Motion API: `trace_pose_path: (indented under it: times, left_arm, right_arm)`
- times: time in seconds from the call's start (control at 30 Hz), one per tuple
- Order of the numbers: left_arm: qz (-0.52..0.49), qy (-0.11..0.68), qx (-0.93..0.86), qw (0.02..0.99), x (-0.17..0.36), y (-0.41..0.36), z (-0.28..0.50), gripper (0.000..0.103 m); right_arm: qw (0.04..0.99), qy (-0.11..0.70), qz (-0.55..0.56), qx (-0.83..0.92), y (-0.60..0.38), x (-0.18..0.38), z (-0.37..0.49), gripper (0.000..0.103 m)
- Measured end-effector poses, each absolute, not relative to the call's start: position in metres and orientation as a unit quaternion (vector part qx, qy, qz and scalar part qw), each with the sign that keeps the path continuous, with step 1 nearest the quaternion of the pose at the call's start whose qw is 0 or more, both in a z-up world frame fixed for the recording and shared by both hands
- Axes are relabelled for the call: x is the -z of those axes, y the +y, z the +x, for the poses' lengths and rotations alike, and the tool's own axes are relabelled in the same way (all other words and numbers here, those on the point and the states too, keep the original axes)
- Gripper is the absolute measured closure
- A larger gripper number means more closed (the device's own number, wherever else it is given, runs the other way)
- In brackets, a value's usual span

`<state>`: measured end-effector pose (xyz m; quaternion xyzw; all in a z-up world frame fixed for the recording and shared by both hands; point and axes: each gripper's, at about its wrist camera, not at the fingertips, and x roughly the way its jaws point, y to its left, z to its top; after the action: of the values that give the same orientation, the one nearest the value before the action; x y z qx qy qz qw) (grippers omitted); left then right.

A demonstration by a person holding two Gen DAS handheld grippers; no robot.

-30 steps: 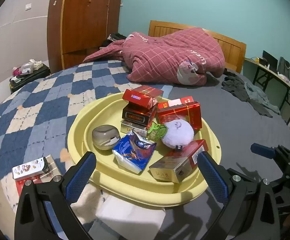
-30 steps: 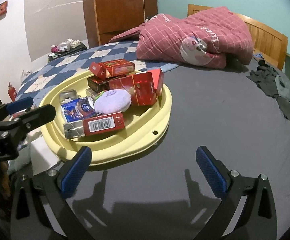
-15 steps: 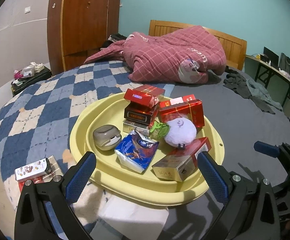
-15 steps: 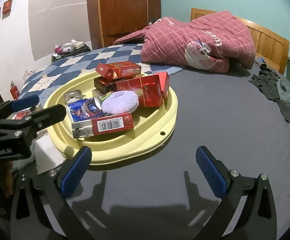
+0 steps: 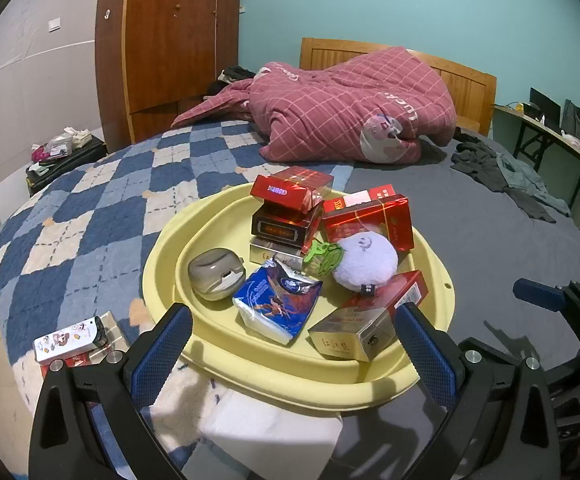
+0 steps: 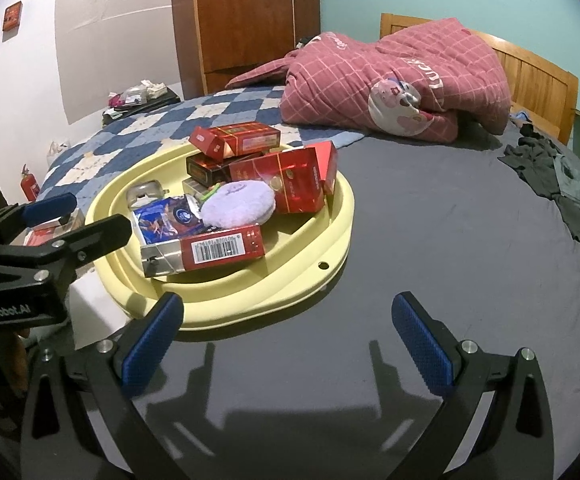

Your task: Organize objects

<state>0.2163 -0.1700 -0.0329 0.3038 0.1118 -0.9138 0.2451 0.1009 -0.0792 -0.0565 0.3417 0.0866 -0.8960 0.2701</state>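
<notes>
yellow basin of small goods on a bed, both hand-held grippers spread wide and empty

the yellow basin (image 5: 430, 372) sits on the bed (image 6: 430, 240), half on the checked blanket (image 5: 102, 216) and half on the dark sheet. inside, three boxes are stacked at the far side, a red box (image 5: 294, 188) on top; a larger red carton (image 5: 370, 216) stands to their right, with a pale plush puff (image 5: 364, 260) leaning against it. near the front lie a blue foil packet (image 5: 278, 300), a grey case (image 5: 216, 274) to its left, and a red-and-silver carton (image 5: 370, 316) on the right. the left hand-held gripper (image 5: 290, 354) hovers at the basin's near rim; the right hand-held gripper (image 6: 286, 338) hovers over the dark sheet, just right of the basin. a pink quilt (image 5: 350, 116) is heaped at the far end.
</notes>
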Motion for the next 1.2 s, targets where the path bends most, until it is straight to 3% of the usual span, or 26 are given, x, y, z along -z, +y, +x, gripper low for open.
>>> trace_pose_path:
  times: [1.2]
  left_arm:
    - [0.306, 0.111, 0.914, 0.242, 0.035, -0.179, 0.219, 0.0]
  right_arm:
    - [0.271, 0.086, 0.349, 0.893, -0.078, 0.062, 0.099, 0.0]
